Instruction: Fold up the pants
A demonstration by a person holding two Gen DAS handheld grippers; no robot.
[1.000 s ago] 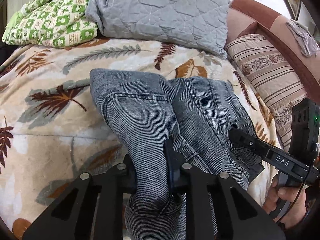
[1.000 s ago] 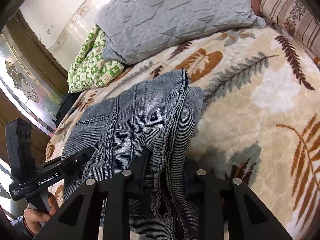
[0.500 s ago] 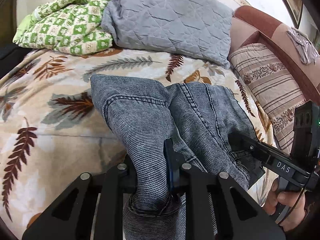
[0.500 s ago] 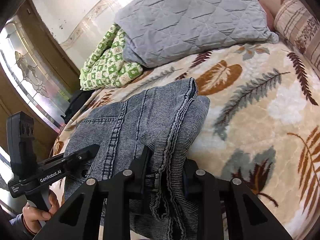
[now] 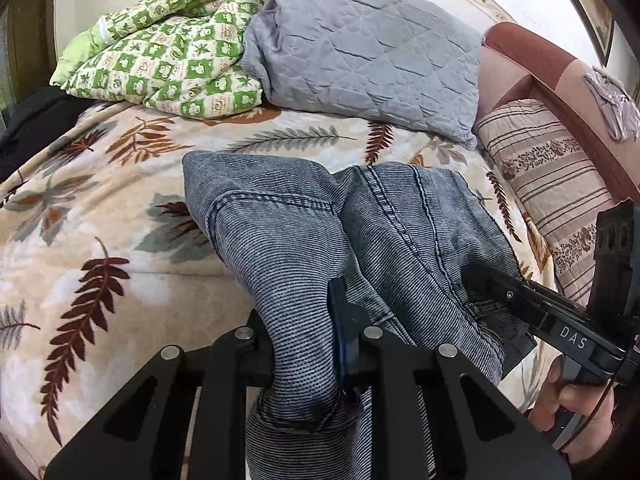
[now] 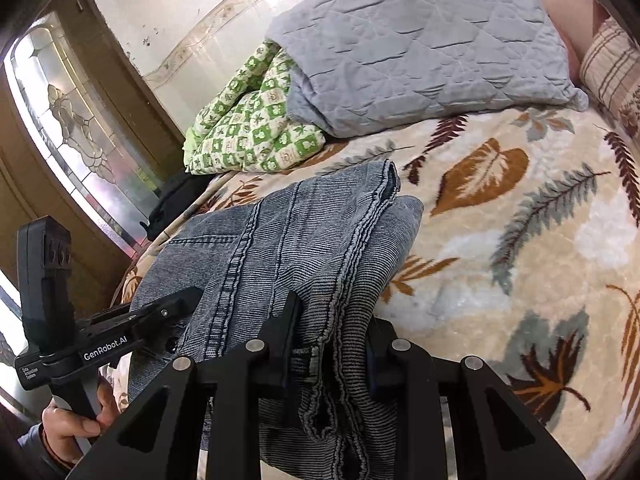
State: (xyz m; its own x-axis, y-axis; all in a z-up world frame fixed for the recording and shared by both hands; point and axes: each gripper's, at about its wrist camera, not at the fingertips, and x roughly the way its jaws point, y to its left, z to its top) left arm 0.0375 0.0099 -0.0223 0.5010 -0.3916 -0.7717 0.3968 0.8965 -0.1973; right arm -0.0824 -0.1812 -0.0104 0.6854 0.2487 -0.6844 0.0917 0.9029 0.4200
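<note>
the grey-blue denim pants are laid, already doubled over, on the leaf-patterned blanket of the bed, with their far folded edge resting on the blanket short of the pillows. the near end of the cloth is lifted off the blanket and gathered into both tools.

the left gripper is seen with its fingers pinched on a bunched fold of the pants; the cloth is squeezed between them and spills down in front of the camera. in the right wrist view the same tool is seen at the left edge of the pants, held by a hand low in the corner.

the right gripper is likewise closed on the pants, a thick seam edge being clamped between its fingers. from the left wrist view its tip is buried in the cloth at the right side, and the hand gripping its handle is partly shown.

beyond the pants, a grey quilted pillow is leaned over a green-and-white checked quilt, and a striped pillow is set against the brown headboard.
</note>
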